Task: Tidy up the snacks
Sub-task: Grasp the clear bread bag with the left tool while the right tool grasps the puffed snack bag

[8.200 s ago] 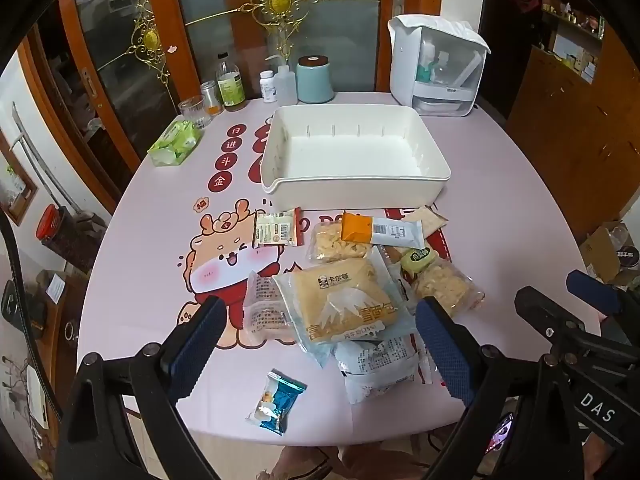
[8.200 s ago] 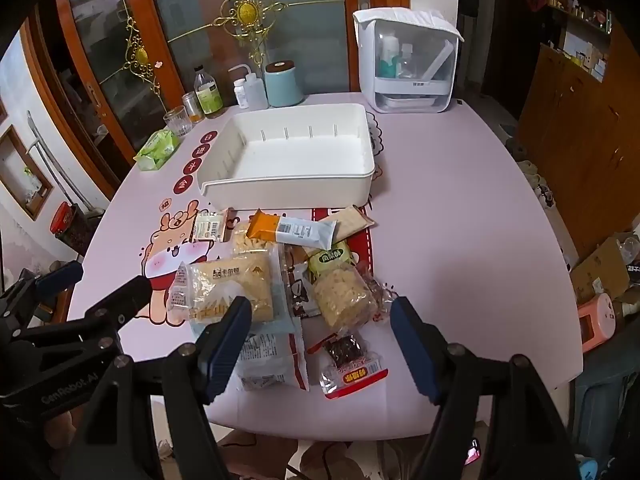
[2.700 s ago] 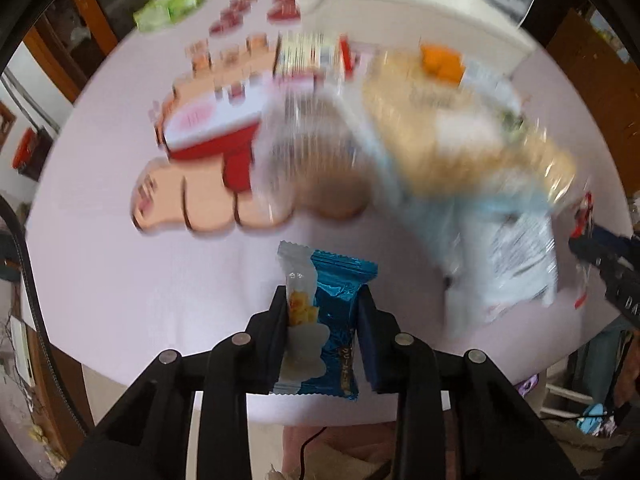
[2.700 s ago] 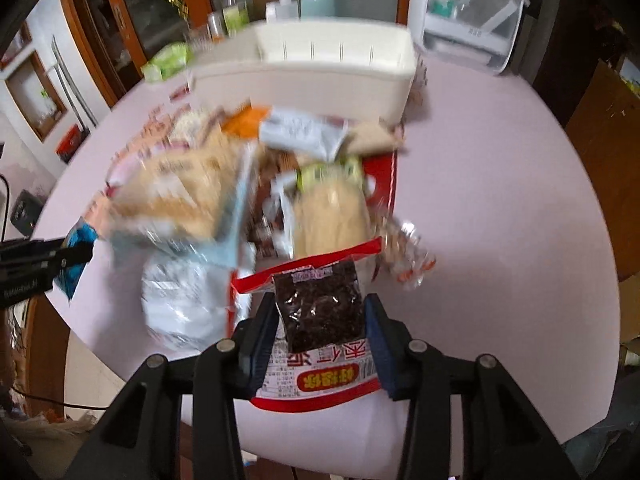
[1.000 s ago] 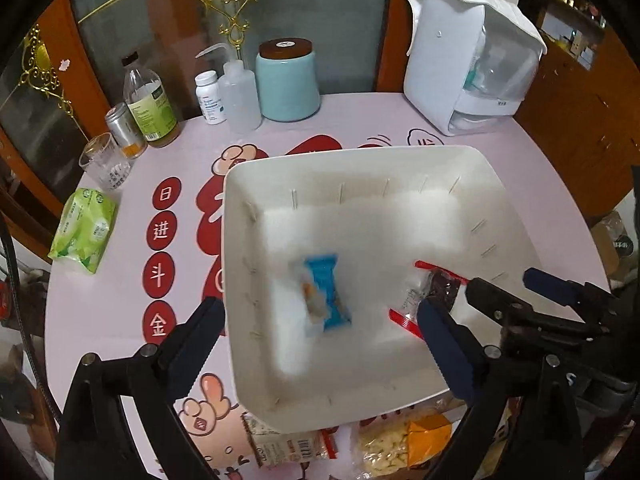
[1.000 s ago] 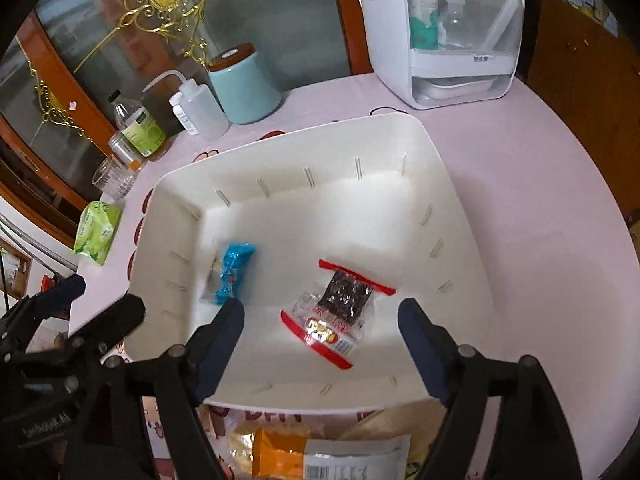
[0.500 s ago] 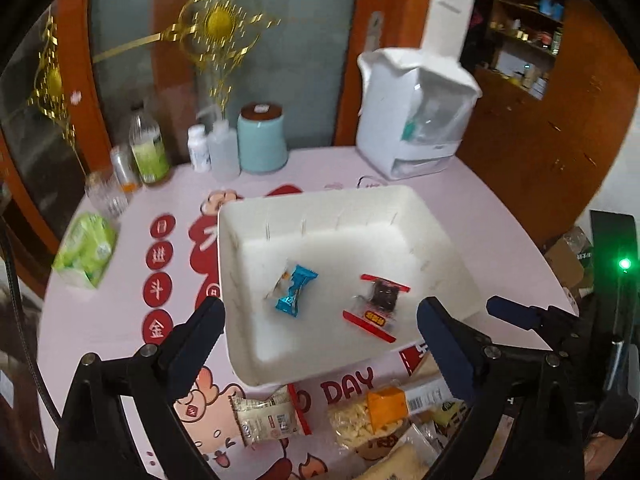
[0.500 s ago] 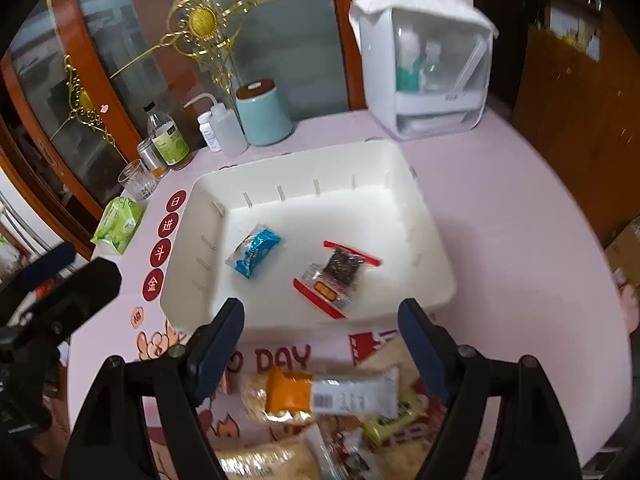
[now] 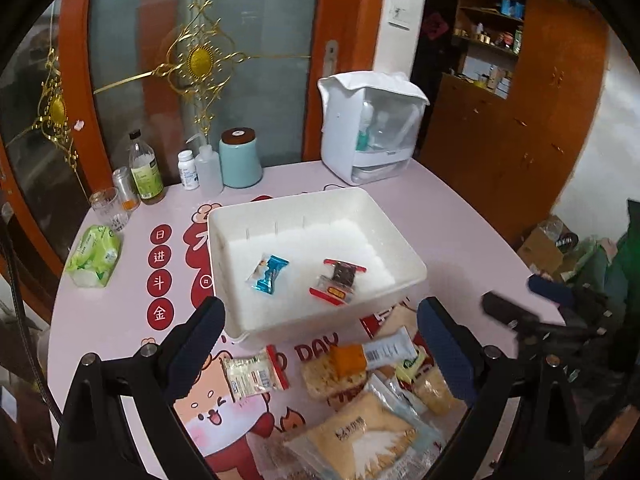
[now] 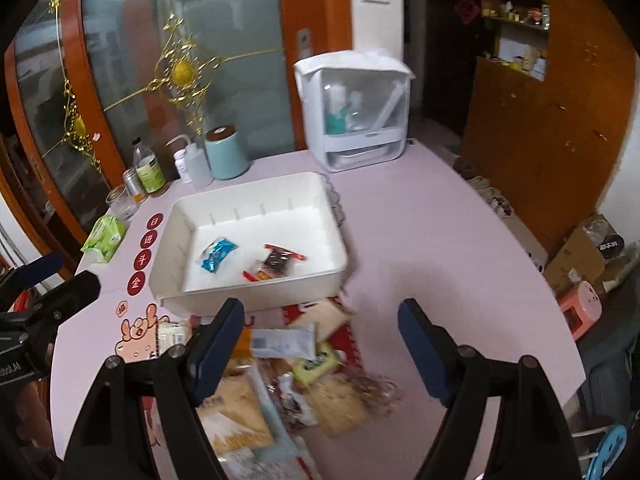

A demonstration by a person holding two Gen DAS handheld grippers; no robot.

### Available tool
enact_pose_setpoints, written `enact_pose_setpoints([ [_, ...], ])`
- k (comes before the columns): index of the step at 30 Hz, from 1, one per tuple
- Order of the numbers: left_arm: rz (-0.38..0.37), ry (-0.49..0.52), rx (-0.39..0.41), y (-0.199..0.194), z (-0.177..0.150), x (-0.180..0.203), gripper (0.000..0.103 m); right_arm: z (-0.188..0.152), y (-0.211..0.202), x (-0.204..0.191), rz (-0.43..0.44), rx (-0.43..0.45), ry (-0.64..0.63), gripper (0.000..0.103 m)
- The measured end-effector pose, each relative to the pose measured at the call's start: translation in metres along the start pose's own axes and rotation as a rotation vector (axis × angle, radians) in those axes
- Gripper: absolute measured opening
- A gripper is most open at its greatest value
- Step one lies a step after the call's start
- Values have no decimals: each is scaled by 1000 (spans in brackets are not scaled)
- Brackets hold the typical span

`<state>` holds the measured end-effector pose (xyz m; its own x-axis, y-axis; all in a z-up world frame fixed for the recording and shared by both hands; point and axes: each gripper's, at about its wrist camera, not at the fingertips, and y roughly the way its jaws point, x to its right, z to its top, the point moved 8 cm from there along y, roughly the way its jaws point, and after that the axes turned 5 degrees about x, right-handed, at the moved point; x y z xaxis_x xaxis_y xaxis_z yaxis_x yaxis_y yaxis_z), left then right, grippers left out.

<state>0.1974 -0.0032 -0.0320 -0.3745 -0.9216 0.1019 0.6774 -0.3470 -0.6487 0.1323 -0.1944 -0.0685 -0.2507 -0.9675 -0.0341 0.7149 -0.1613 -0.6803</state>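
Left wrist view
- White bin [image 9: 404, 258]: stands mid-table, its near wall just ahead of the fingertips.
- In bin: blue packet [image 9: 269, 273] left of centre; red-edged dark packet [image 9: 337, 282] right of it, the two lying apart.
- Left gripper [image 9: 320, 350]: jaws spread wide, nothing between them; held above the table's near side.
- Loose snacks: small white-and-red packet [image 9: 255, 374] just inside the left finger; orange-ended bar [image 9: 370, 352] and yellow-green packet [image 9: 410, 364] nearer the right finger; large blue-trimmed bag [image 9: 368, 442] lowest in view, beneath the gripper.
- Right gripper (seen from here): dark body at the right edge, over the table rim; jaw state cannot be told from this view.

Right wrist view
- White bin [image 10: 336, 236]: up and left of the fingers; the same two packets inside, blue packet [image 10: 218, 255] and dark packet [image 10: 276, 262].
- Right gripper [image 10: 320, 338]: fingers parted and carrying nothing; held above the near-right part of the pile.
- Loose snacks (blurred): white bar [image 10: 282, 342] and yellow-green packet [image 10: 316, 364] between the fingers; tan bags below them.
- Left gripper (seen from here): dark body at the left edge, beside the table.

Progress
- Done: two packets binned.
- Left: most of the pile, by my estimate at least seven packets, outside the bin.
- Judged stage: early; both tools free for another pick.
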Motion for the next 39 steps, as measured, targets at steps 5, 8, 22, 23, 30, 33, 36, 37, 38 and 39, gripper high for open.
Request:
enact_pose_setpoints([
  [5, -9, 67, -1, -13, -20, 24, 96, -33, 10, 27, 48, -55, 17, 80],
  [8, -32, 72, -30, -9, -37, 36, 97, -57, 26, 32, 90, -110, 8, 80],
  [22, 0, 76, -341, 48, -171, 62, 97, -139, 108, 20, 191, -289, -171, 77],
  [23, -2, 71, -360, 51, -179, 62, 97, -140, 111, 19, 196, -292, -182, 75],
  [30, 26, 124, -418, 72, -215, 68, 97, -152, 124, 3, 227, -310, -272, 73],
  [33, 50, 170, -405, 80, -213, 69, 97, -153, 123, -2, 222, -294, -317, 73],
  [36, 52, 209, -420, 83, -212, 73, 97, -155, 123, -5, 212, -284, -366, 73],
  [37, 41, 228, -424, 83, -213, 74, 97, -156, 123, -5, 202, -281, -383, 73],
  [38, 31, 250, -429, 83, -213, 76, 97, -157, 124, -5, 186, -277, -400, 73],
  [39, 28, 275, -431, 83, -215, 77, 97, -157, 125, -6, 175, -274, -412, 73],
])
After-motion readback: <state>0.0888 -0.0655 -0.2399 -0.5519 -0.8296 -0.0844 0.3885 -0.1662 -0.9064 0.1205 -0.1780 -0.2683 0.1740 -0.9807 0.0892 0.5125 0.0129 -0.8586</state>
